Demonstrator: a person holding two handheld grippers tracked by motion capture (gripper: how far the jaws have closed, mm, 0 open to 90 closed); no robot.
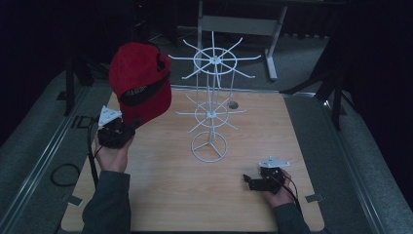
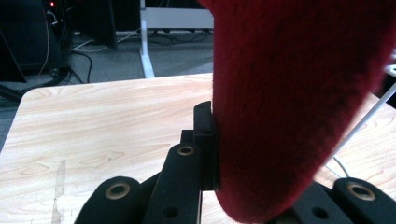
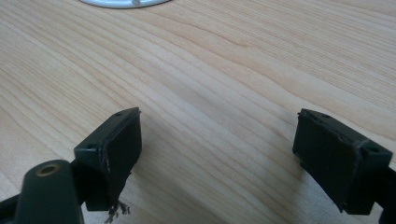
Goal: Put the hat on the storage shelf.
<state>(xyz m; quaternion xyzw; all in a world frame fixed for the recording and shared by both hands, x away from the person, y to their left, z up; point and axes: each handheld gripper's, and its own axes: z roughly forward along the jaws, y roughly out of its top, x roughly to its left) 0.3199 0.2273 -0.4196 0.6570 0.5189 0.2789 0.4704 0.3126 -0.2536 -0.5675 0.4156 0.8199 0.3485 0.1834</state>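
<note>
dark floor and black stands ring a pale wooden table (image 1: 160, 195). at centre left of the high view the left gripper (image 1: 127, 122) is raised, its jaws clamped on the edge of a red cap (image 1: 139, 80) that stands tall above it, long axis roughly vertical, black back strap facing the camera. the left gripper view adds the close detail: one black pad (image 2: 205, 140) pressed flat against the fuzzy red cloth (image 2: 289, 102), which covers the right half of that frame and hides the other jaw. a white wire rack (image 1: 212, 105) rises mid-frame, just right of the cap and apart from it. at lower right the right gripper (image 1: 249, 181) rests low over the table; its own view shows the jaws spread wide over bare wood grain (image 3: 210, 70), the rack's base ring (image 3: 122, 3) at the top edge.
</note>
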